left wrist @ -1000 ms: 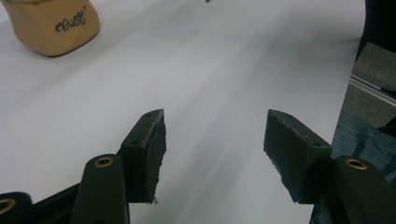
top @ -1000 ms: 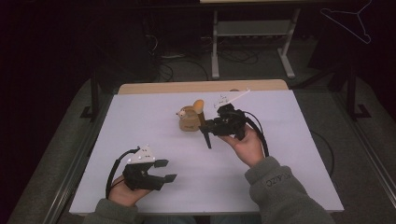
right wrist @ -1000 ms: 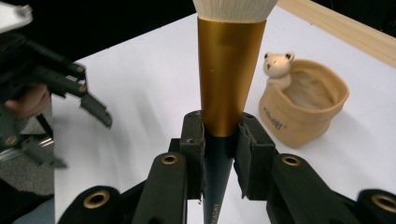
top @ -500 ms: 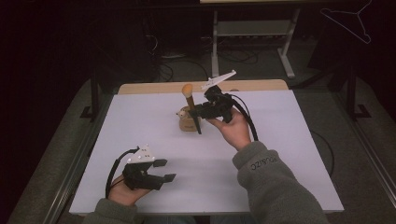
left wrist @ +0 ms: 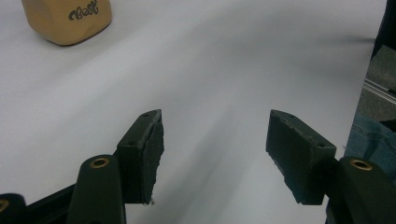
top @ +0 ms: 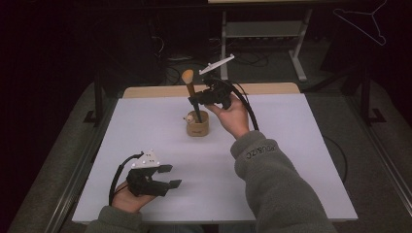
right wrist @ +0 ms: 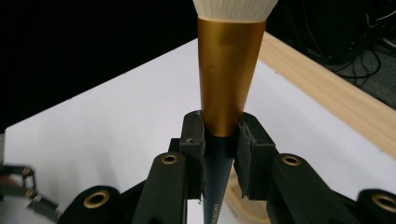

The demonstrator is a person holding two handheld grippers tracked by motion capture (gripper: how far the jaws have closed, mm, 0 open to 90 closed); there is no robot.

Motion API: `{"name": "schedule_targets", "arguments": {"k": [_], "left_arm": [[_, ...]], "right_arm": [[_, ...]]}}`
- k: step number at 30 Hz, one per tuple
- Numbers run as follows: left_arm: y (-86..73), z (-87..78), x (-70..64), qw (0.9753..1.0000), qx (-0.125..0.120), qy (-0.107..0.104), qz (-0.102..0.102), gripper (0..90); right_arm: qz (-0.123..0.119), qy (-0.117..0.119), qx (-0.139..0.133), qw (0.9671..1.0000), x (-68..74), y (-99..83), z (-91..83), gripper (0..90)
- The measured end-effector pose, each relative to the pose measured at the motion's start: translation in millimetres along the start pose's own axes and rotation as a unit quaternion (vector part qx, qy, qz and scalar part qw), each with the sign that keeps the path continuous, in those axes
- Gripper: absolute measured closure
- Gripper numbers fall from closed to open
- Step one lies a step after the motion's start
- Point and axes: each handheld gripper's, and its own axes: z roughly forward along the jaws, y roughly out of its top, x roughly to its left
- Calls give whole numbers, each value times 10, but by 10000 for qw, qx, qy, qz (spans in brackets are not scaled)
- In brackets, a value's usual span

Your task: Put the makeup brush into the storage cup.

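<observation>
A makeup brush (top: 189,82) with a pale head, gold ferrule and dark handle stands nearly upright, head up, over a tan cup (top: 198,127) at the table's middle back. My right gripper (top: 197,100) is shut on the brush where ferrule meets handle. The handle's lower end reaches the cup's mouth, where a small pale thing also shows. In the right gripper view the brush (right wrist: 229,74) rises from between the pads of the right gripper (right wrist: 220,149). My left gripper (top: 172,175) rests open near the front left. The left gripper view has the left gripper (left wrist: 215,149) holding nothing, the cup (left wrist: 67,18) far off.
The white table top (top: 301,145) has a wooden strip (top: 272,89) along its far edge. Beyond it stand a metal frame (top: 262,34) and floor cables. A wire hanger (top: 362,22) hangs at the top right. The person's grey sleeve (top: 277,184) lies across the right front.
The right gripper has risen and moved back with the brush, turning it from low beside the cup to nearly upright over it. The left gripper has not moved.
</observation>
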Motion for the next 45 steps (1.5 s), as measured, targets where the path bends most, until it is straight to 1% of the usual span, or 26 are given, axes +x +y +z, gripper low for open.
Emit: {"name": "schedule_targets", "arguments": {"k": [1,3,4,5,6,8,9,12,13,14,16,17,18,19,20,22,25,29,30,32,33,34,36,37,43,45], "left_arm": [[0,0,0,10000,0,0,0,364],[0,-3,8,10000,11,10,26,364],[-2,-3,7,10000,9,7,5,364],[-3,-3,10,10000,7,1,6,363],[-6,1,14,10000,-7,-8,5,363],[-7,2,16,10000,-10,-13,4,362],[-7,2,17,10000,-14,-22,-2,360],[-11,3,27,10000,9,-14,-11,359],[-13,4,30,10000,4,-19,-26,358],[-14,6,34,10000,-6,-16,-25,358],[-14,3,38,10000,-19,-21,-27,357],[-12,1,39,10000,-14,-21,-24,357],[-12,1,39,10000,-17,-22,-27,356],[-12,1,39,10000,-17,-22,-27,355],[-13,1,40,10000,-19,-26,-31,353],[-13,0,39,10000,-17,-25,-29,353],[-12,-5,38,10000,-26,-21,-32,352],[-14,-8,37,10000,-30,-37,-50,350],[-11,-13,43,10000,-19,-26,14,350],[-11,-16,43,10000,-2,-25,21,350],[-11,-17,43,10000,-1,-29,19,350],[-13,-11,37,10000,-41,-42,-38,349],[-16,-11,38,10000,-27,-43,-50,348],[-17,-11,37,10000,-27,-43,-56,348],[-16,-11,38,10000,-26,-43,-50,347],[-15,-13,36,10000,-35,-44,-65,347]], "right_arm": [[0,0,0,10000,0,0,0,734],[9,-36,-34,10000,-37,58,20,733],[70,-56,-28,10000,-47,88,26,733],[60,-75,-55,9999,-61,107,36,733],[128,-131,-64,9998,-85,166,50,734],[143,-142,-66,9998,-96,183,56,733],[172,-206,-88,9996,-122,221,69,734],[199,-244,-134,9994,-146,234,79,733],[195,-288,-144,9993,-161,231,84,733],[271,-302,-144,9991,-173,226,92,733],[309,-323,-142,9989,-217,203,117,733],[370,-336,-119,9987,-229,194,129,733],[326,-381,-129,9987,-259,173,156,733],[326,-381,-129,9987,-259,173,156,733],[419,-394,-93,9983,-257,162,178,733],[370,-402,-107,9984,-262,157,188,733],[430,-419,-119,9981,-252,148,219,733],[400,-461,-62,9981,-251,123,266,733],[409,-483,-44,9980,-250,116,279,733],[424,-492,-42,9979,-259,101,298,733],[391,-497,-54,9980,-270,86,310,733],[429,-504,-39,9978,-268,79,317,733],[369,-532,-21,9979,-284,59,335,733],[446,-539,-10,9975,-285,46,342,733],[478,-553,26,9973,-299,6,364,733],[412,-548,24,9976,-316,-11,375,732]]}}
